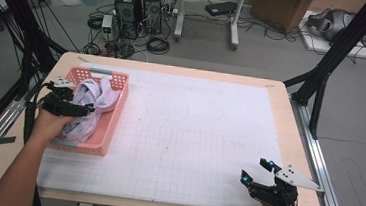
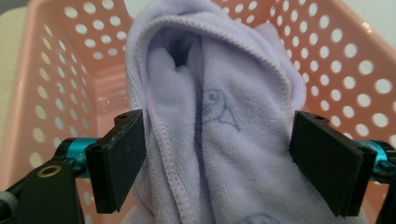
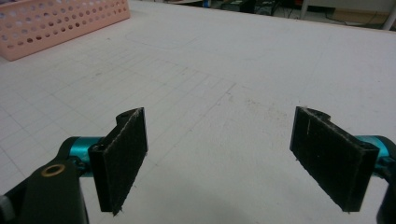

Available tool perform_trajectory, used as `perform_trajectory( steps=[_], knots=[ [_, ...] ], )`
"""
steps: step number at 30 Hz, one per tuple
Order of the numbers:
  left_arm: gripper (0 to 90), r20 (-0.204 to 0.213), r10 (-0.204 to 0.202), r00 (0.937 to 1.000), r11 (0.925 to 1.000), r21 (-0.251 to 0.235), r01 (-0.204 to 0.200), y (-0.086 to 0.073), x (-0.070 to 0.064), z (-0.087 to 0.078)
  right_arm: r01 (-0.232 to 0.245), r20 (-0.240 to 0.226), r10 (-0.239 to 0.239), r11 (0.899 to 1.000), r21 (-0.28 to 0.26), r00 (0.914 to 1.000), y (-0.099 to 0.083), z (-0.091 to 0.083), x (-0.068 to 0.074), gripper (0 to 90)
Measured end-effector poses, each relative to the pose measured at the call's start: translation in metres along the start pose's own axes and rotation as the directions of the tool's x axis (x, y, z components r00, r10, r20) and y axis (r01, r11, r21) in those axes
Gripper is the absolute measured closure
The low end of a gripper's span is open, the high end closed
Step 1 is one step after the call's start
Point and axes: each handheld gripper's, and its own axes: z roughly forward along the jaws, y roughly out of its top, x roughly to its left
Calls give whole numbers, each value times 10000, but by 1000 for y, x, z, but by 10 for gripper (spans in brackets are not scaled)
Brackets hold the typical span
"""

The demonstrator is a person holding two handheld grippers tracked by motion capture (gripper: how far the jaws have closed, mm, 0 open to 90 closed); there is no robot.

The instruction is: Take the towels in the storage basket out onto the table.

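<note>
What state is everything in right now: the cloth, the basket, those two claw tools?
Lilac towel: bunched up in the basket, between the left gripper's fingers, not yet pinched.
Pink basket: upright on the table's left side, holding the towel.
Left gripper: open, fingers on either side of the towel.
Right gripper: open, empty, over the white mat.

Both grippers are black. The left gripper [image 2: 219, 163] has flat rectangular pads [image 2: 116, 161] on teal shafts, and a brass-ringed hole at the lower left. The right gripper [image 1: 260, 172] carries blue lights, a grey triangular plate and a black cable; bare forearms
</note>
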Motion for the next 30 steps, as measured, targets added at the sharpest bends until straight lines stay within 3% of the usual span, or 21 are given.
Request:
perform_trajectory(
  steps=[4,5,14,18,21,26,30],
  knots=[
    [171,-27,-98,9999,9980,629,100,0,0,10,14,0,-14,10000,37,10000,0,-1,1,178],
    [163,-101,-269,9996,9952,934,277,-1,0,14,20,14,-20,10000,22,10000,0,-1,0,178],
    [95,184,-443,9988,9838,1747,405,-4,-3,29,-15,28,15,10000,-14,10000,0,-2,0,178],
    [72,238,-215,9995,9792,2021,163,-7,-10,38,8,-11,-8,10000,-18,10000,0,-3,0,178],
    [67,113,211,9997,9730,2297,-231,-9,-13,43,-39,9,39,10000,-9,10000,0,-3,0,178],
    [120,-97,191,9998,9712,2378,-162,-8,-15,44,11,1,-11,10000,3,10000,-1,-3,-1,178],
    [290,65,310,9995,9719,2334,-317,-8,-15,42,-28,-9,28,10000,-28,10000,-1,-3,-1,178]
  ],
)
